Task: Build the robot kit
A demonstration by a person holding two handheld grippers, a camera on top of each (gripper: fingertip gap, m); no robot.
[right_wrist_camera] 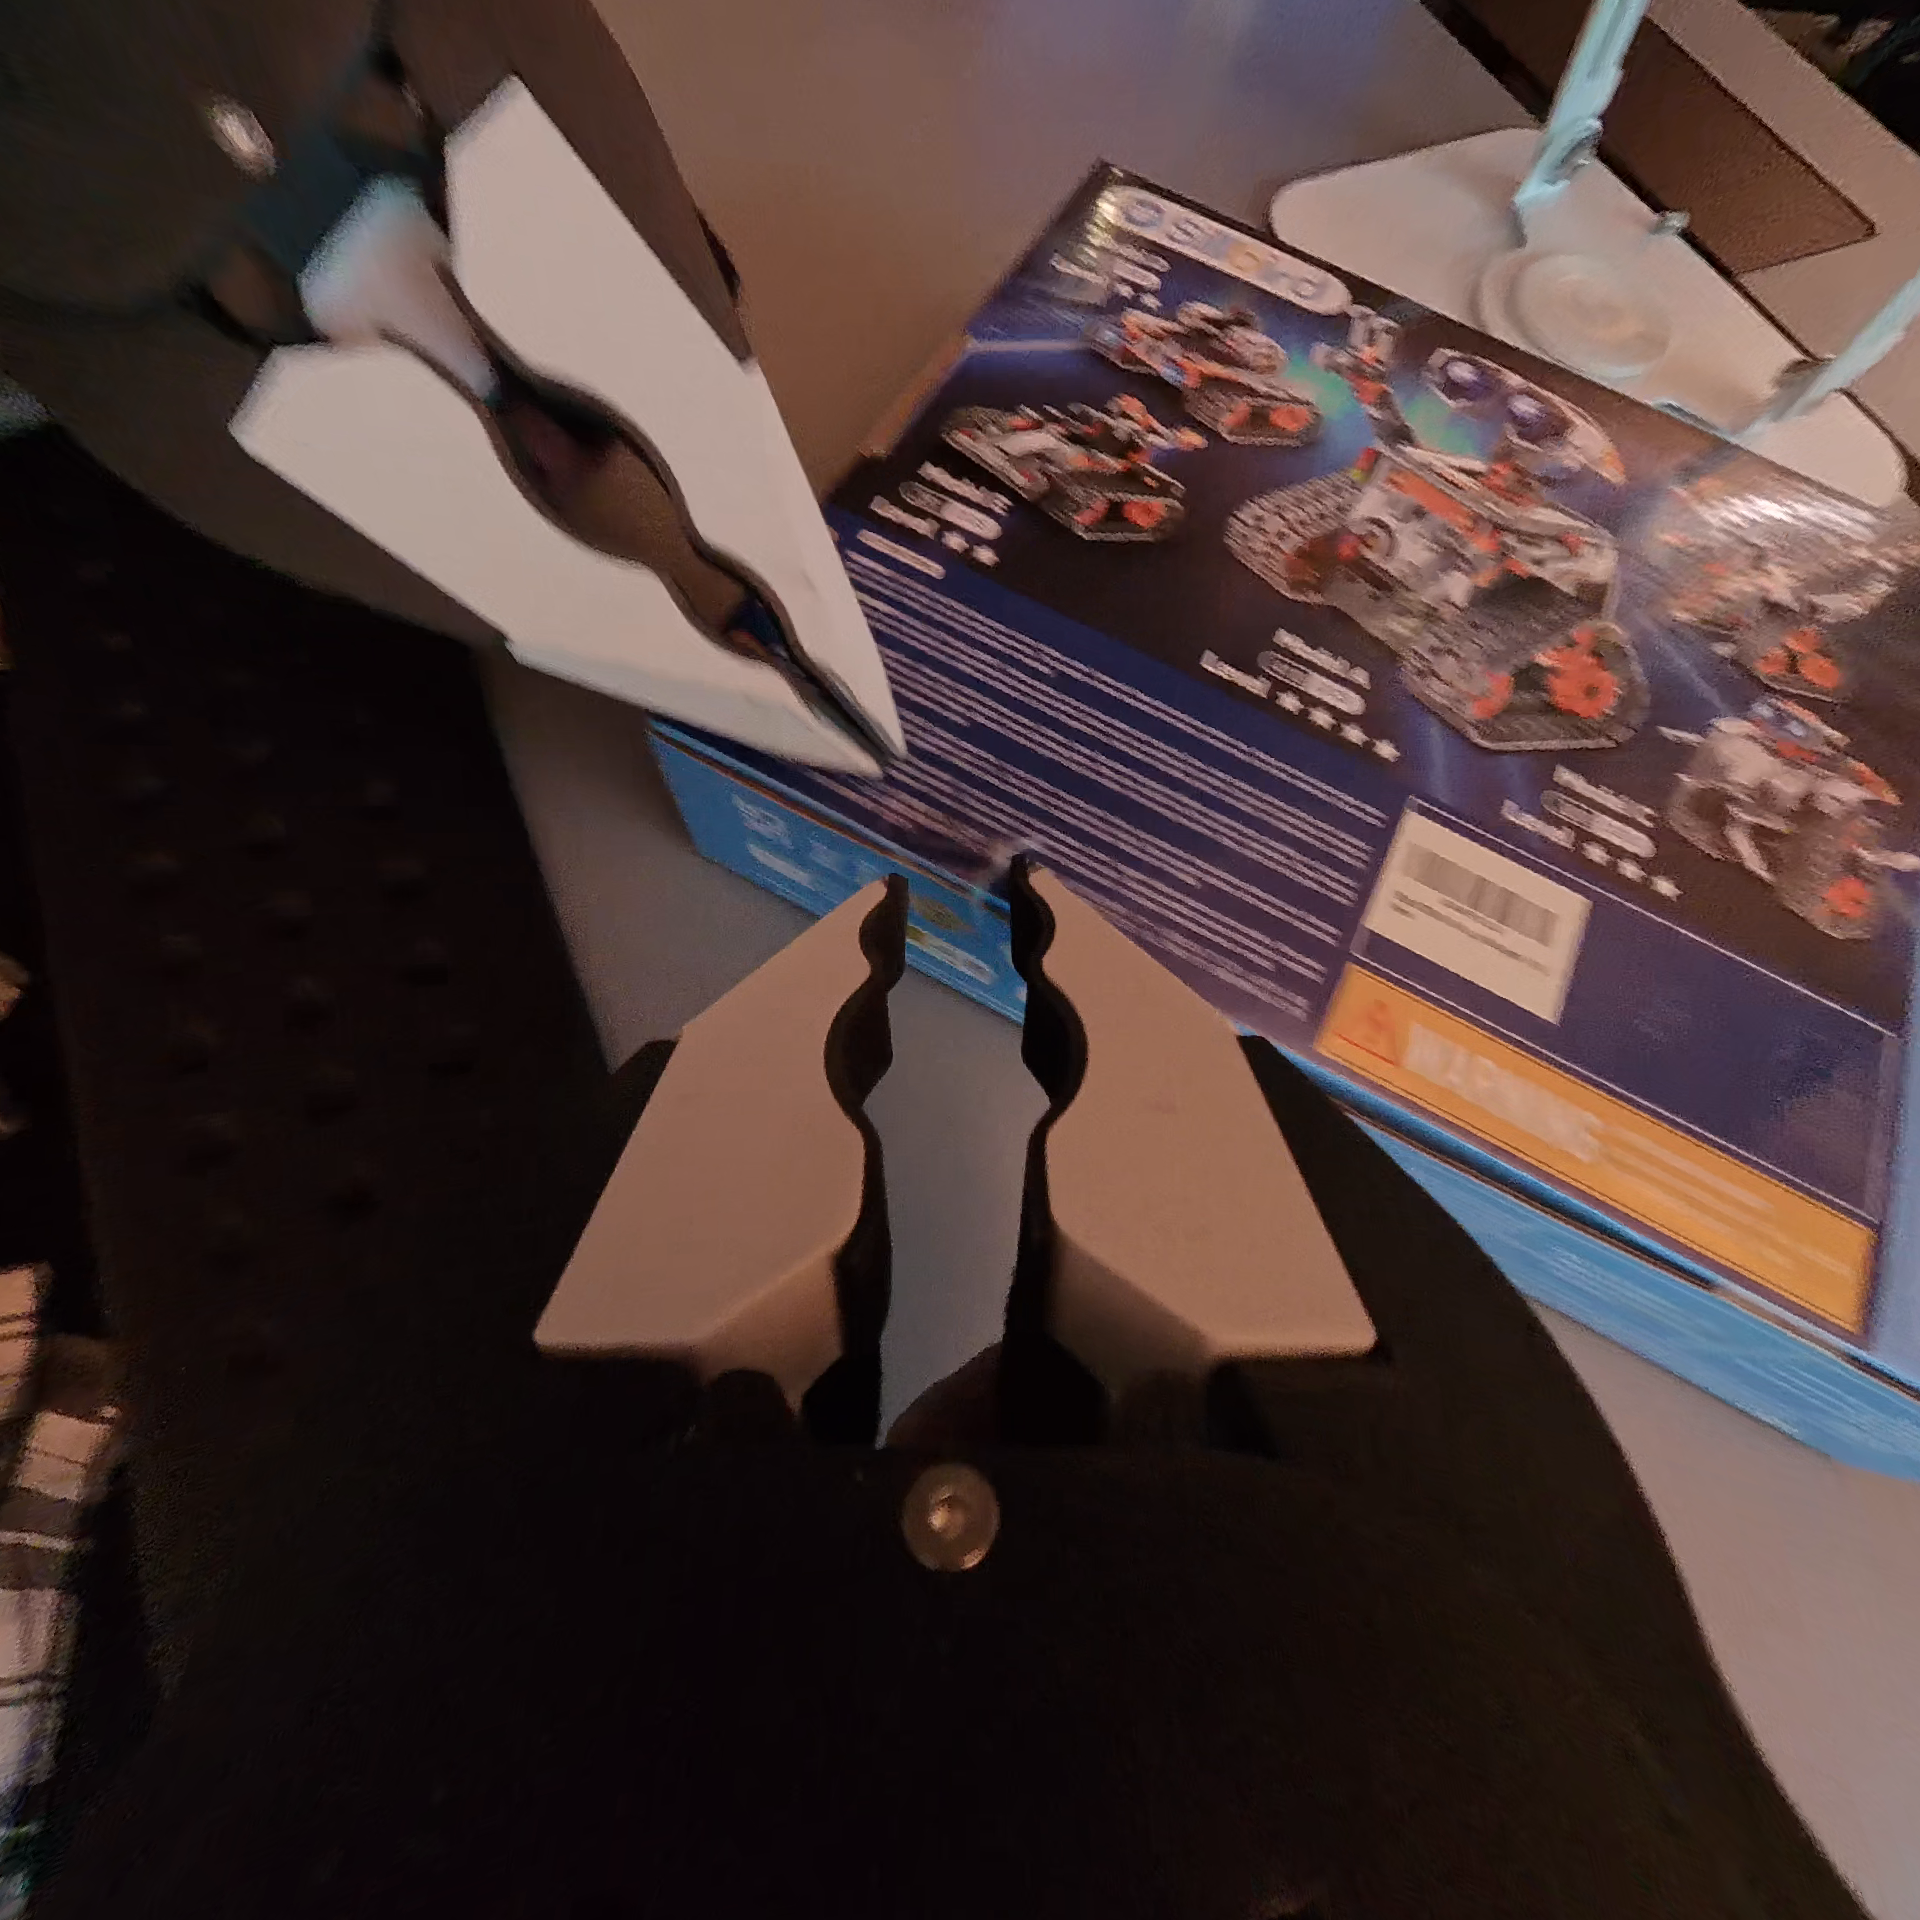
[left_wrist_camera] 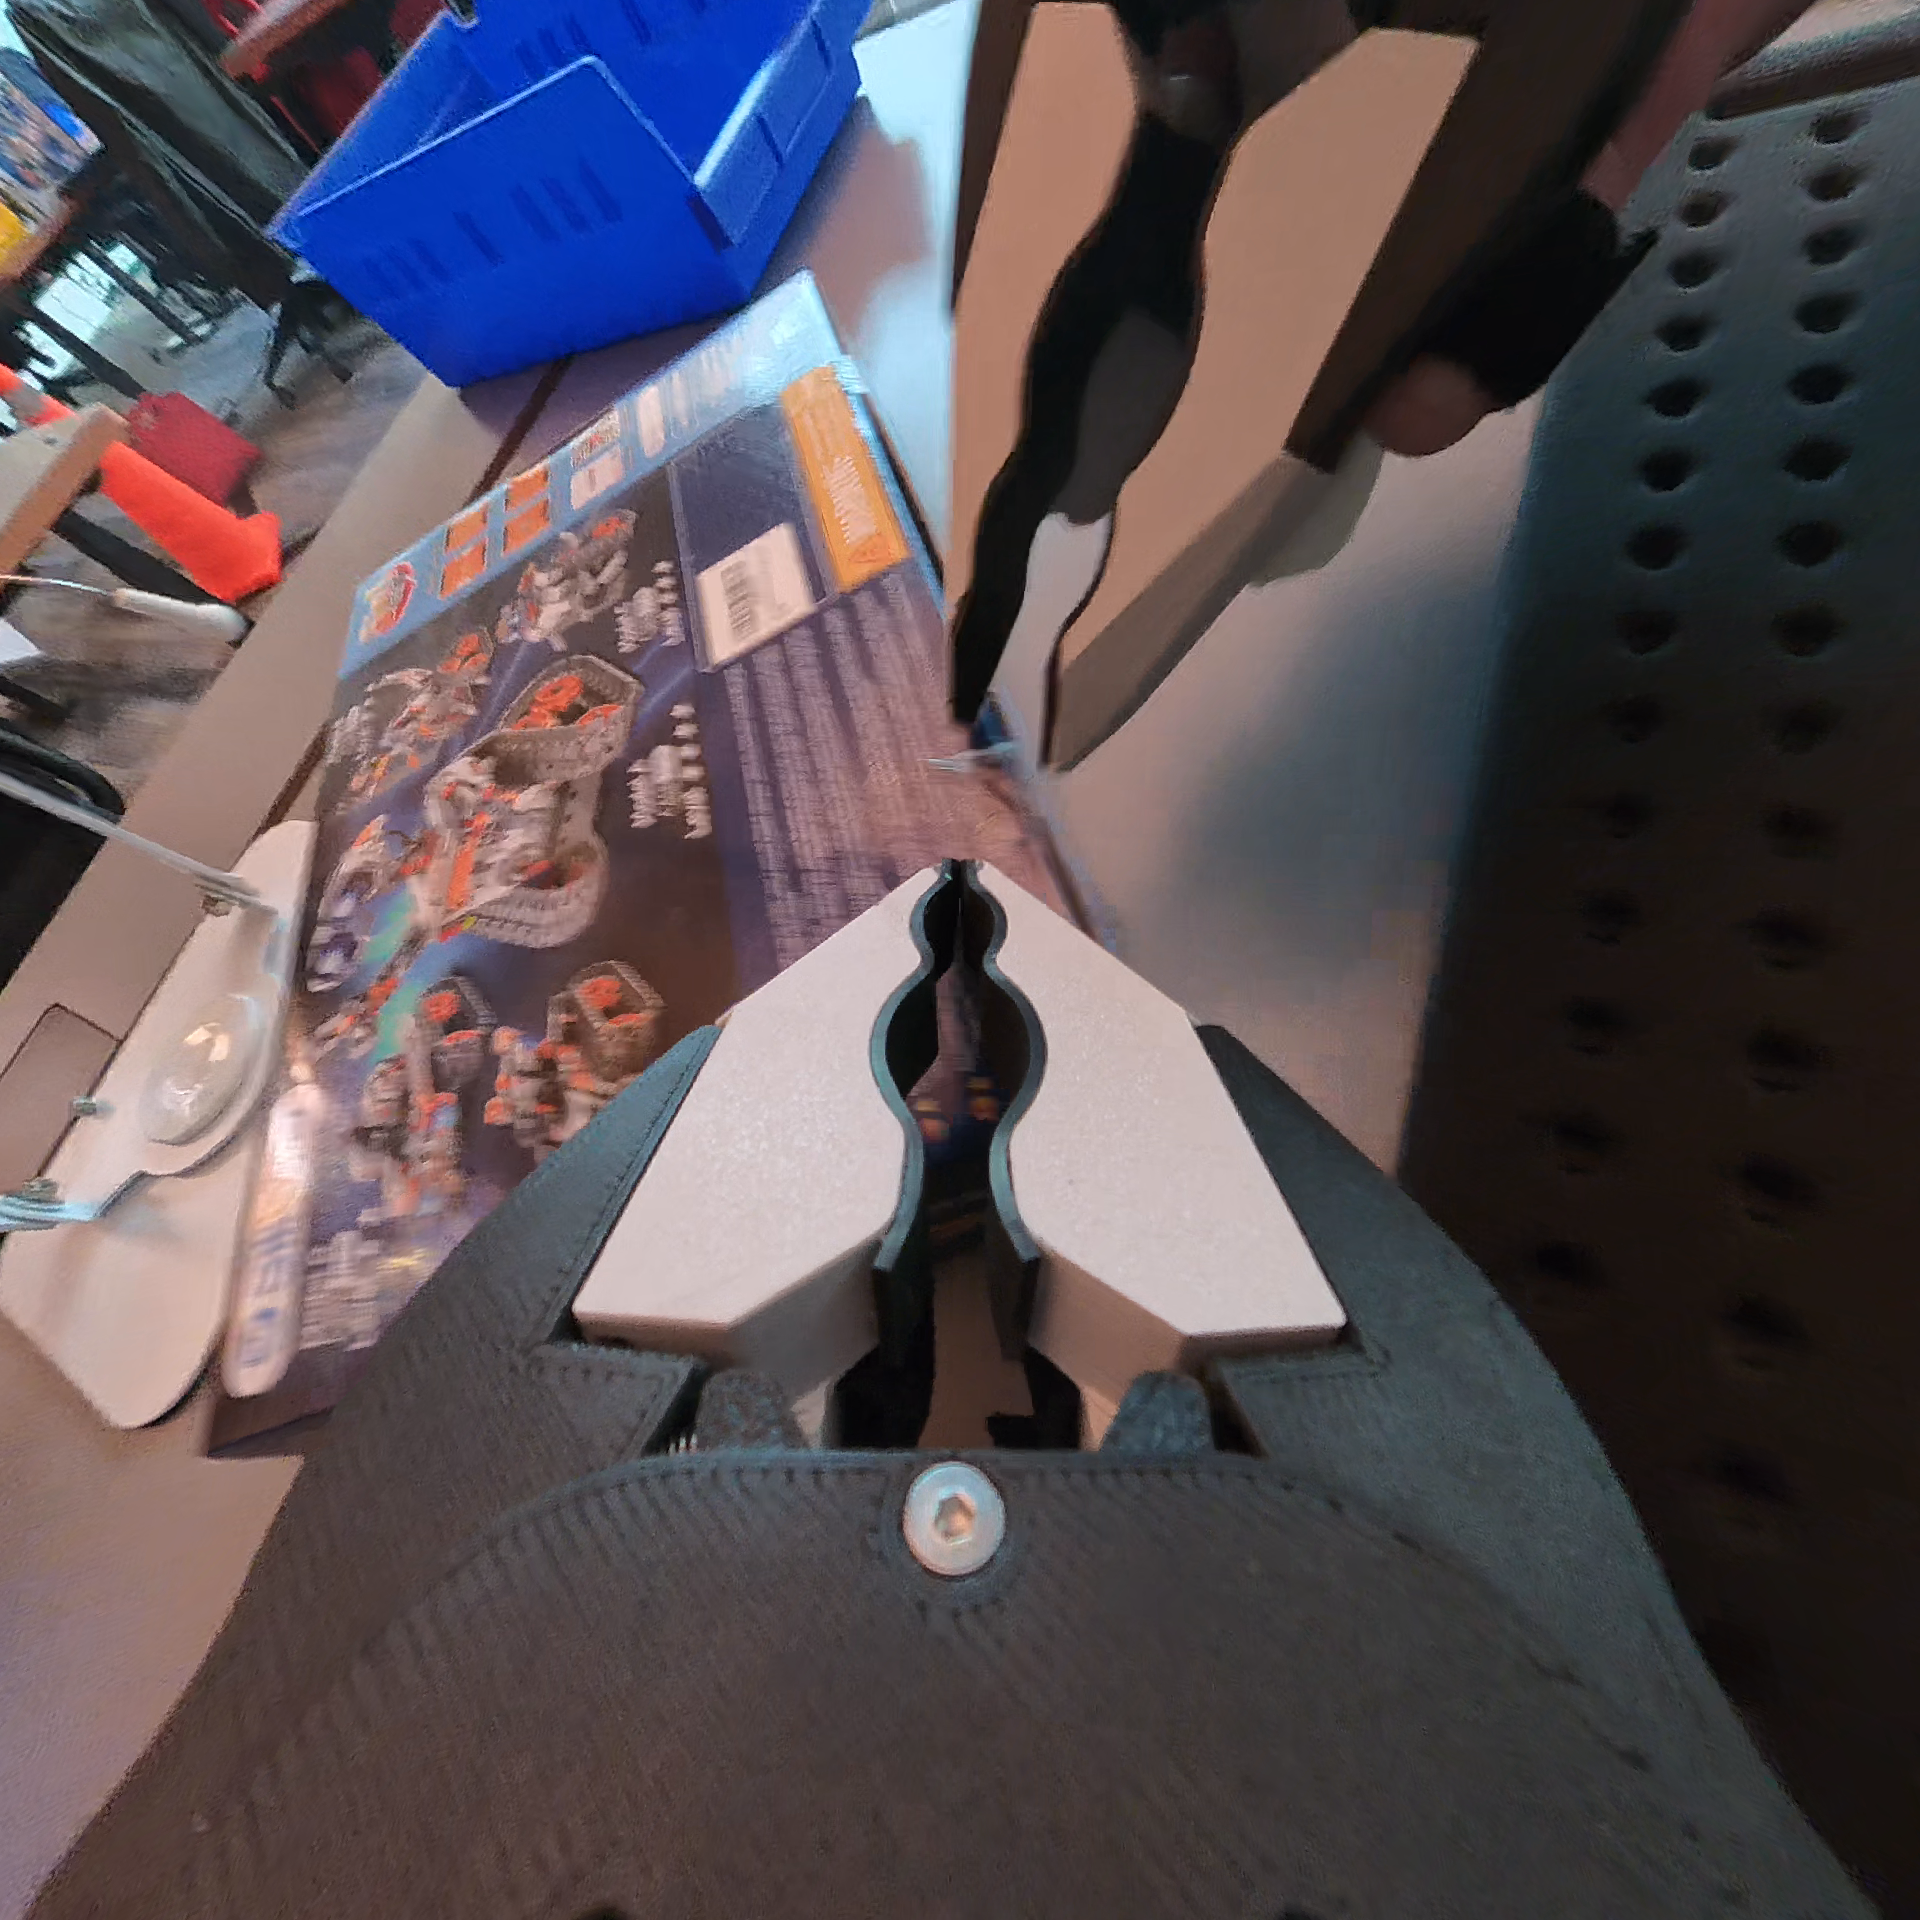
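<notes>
The left gripper (left_wrist_camera: 958, 873) is hovering clenched, its pale wedge-shaped fingers pressed tip to tip with nothing between them. From the right wrist view its point is sitting right at the left corner of the toy building-set box (right_wrist_camera: 1351, 727); whether it is actually touching the lid, the blur is not letting anyone say. The right gripper (right_wrist_camera: 958, 883) is hanging released, a narrow gap showing between its wavy black rubber pads, its tips just at the box's near edge, close beside the left one.

The box is lying flat on the smooth pale table (left_wrist_camera: 1247, 831), a glossy cardboard slab printed dark blue with grey and orange models, a white barcode sticker and an orange panel. Far beyond it a hard blue plastic bin (left_wrist_camera: 520, 208) is standing with slotted walls. On the box's other side a flat white stand base (left_wrist_camera: 125, 1195) is carrying a clear dome (left_wrist_camera: 203, 1060). A black perforated panel (left_wrist_camera: 1714, 727) is rising at the right of the left wrist view.
</notes>
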